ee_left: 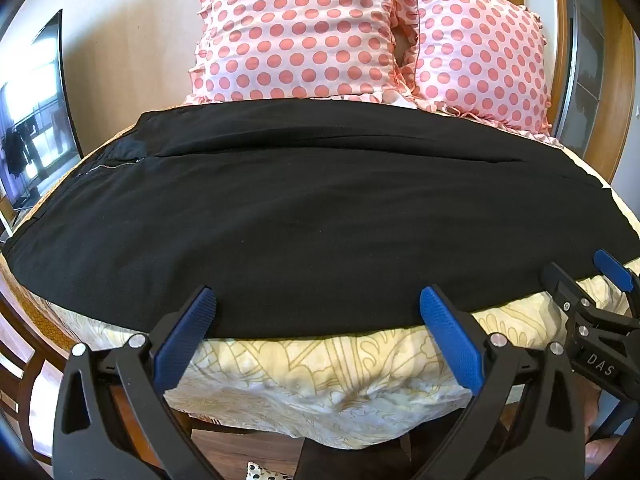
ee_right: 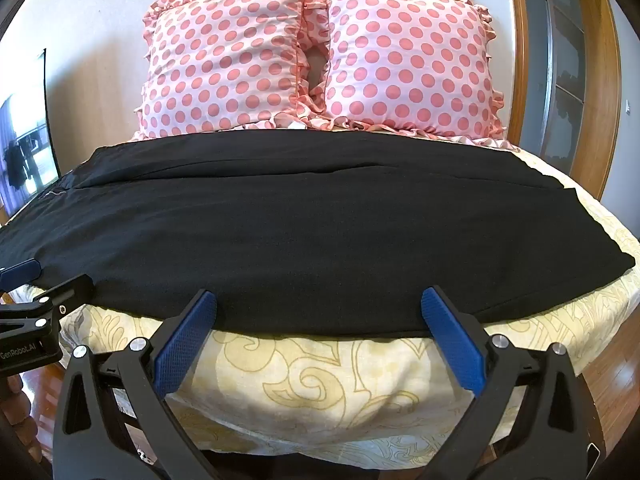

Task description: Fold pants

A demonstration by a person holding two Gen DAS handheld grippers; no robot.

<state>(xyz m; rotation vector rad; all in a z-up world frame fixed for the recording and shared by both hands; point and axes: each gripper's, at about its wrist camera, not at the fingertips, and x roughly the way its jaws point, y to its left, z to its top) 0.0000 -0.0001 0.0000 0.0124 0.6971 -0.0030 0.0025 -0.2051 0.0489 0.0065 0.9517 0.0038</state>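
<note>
Black pants (ee_left: 312, 216) lie flat across the bed, waist and zipper (ee_left: 116, 165) to the left, leg ends to the right (ee_right: 580, 240). My left gripper (ee_left: 316, 300) stands wide open at the pants' near edge, its blue pads (ee_left: 188, 332) just over the hem line, nothing between them. In the right wrist view the same pants (ee_right: 304, 232) spread across the bed, and my right gripper (ee_right: 318, 304) is open at the near edge too. Each gripper shows in the other's view: the right one (ee_left: 592, 292) at the far right, the left one (ee_right: 36, 292) at the far left.
The bed has a cream sheet with a tan pattern (ee_left: 320, 368). Two pink polka-dot pillows (ee_left: 296, 28) (ee_right: 404, 56) lean at the headboard. A dark screen (ee_left: 36, 120) stands on the left, a wooden door frame (ee_right: 520, 40) on the right.
</note>
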